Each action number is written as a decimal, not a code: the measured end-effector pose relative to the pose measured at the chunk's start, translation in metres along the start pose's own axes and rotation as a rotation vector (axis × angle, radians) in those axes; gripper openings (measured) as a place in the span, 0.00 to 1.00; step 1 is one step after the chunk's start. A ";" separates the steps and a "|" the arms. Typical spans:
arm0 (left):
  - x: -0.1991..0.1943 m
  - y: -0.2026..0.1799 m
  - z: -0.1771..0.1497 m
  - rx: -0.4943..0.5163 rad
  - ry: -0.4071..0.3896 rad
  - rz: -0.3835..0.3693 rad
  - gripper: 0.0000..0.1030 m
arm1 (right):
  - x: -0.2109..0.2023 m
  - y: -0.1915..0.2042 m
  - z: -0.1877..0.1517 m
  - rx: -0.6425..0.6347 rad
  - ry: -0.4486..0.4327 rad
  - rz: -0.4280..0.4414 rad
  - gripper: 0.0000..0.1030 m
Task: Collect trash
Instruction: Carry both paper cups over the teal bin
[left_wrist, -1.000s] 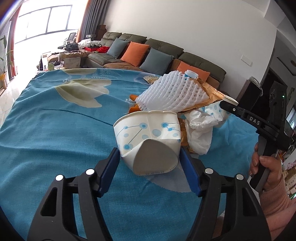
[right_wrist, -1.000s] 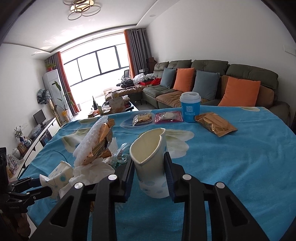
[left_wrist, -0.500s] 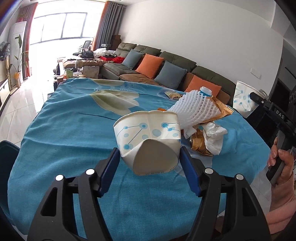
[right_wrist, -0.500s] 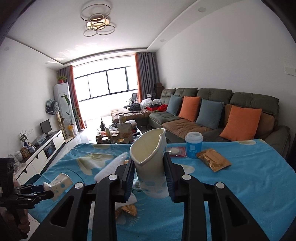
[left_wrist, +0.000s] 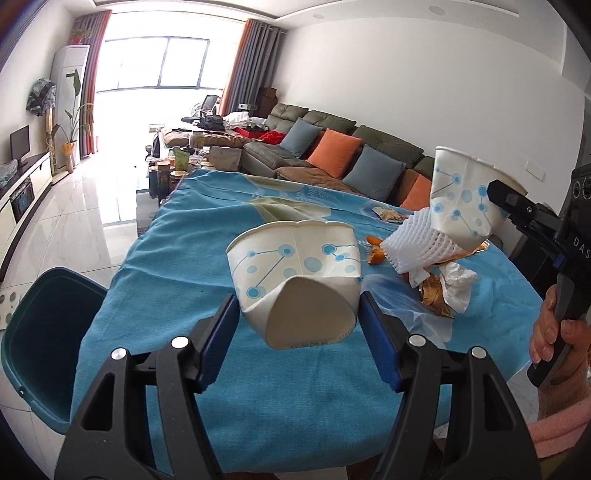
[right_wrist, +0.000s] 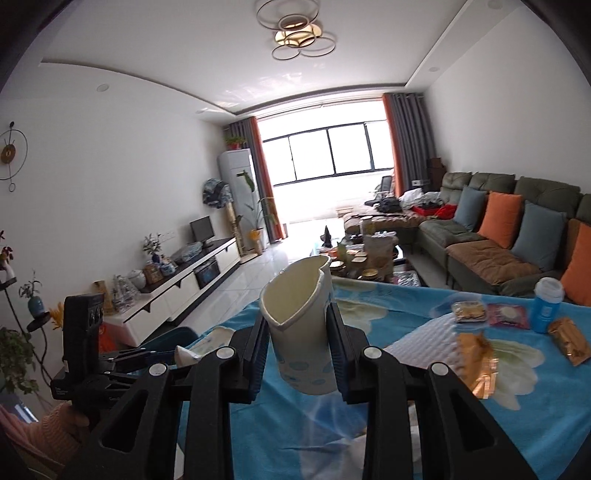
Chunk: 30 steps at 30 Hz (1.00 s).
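Paper cups fill both our tools: left gripper (left_wrist: 295, 317) clamps a crushed cup (left_wrist: 295, 280), right gripper (right_wrist: 297, 354) pinches a taller cup (right_wrist: 301, 328). Beyond lie wrappers (left_wrist: 439, 273); below-left waits the bin (left_wrist: 40, 339). We judge dropping comes next.

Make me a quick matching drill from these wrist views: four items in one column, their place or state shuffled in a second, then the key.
Items
1. crushed paper cup
2. tall paper cup
3. white foam net
4. blue tumbler

Place or state
A. standing on the blue tablecloth near the sofa side
B. clamped in the right gripper
C. lying in the trash pile on the cloth
D. clamped in the left gripper, its flattened base toward the camera

Pairs: 1-D, 2-B, 3-C, 4-A
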<state>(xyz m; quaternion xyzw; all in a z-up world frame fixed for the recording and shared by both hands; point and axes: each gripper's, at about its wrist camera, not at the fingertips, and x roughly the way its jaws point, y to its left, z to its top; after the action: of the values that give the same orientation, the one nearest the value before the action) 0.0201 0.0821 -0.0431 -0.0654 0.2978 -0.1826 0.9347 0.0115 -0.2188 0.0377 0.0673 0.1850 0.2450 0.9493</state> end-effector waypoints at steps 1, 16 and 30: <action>-0.003 0.004 0.000 -0.006 -0.003 0.010 0.64 | 0.008 0.004 0.000 0.002 0.016 0.022 0.28; -0.057 0.077 -0.010 -0.113 -0.055 0.183 0.64 | 0.095 0.076 0.002 -0.027 0.157 0.299 0.28; -0.094 0.146 -0.019 -0.205 -0.073 0.336 0.64 | 0.151 0.127 0.005 -0.042 0.236 0.441 0.28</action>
<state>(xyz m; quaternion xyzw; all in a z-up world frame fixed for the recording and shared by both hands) -0.0181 0.2527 -0.0424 -0.1162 0.2877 0.0099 0.9506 0.0804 -0.0342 0.0218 0.0574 0.2702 0.4561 0.8459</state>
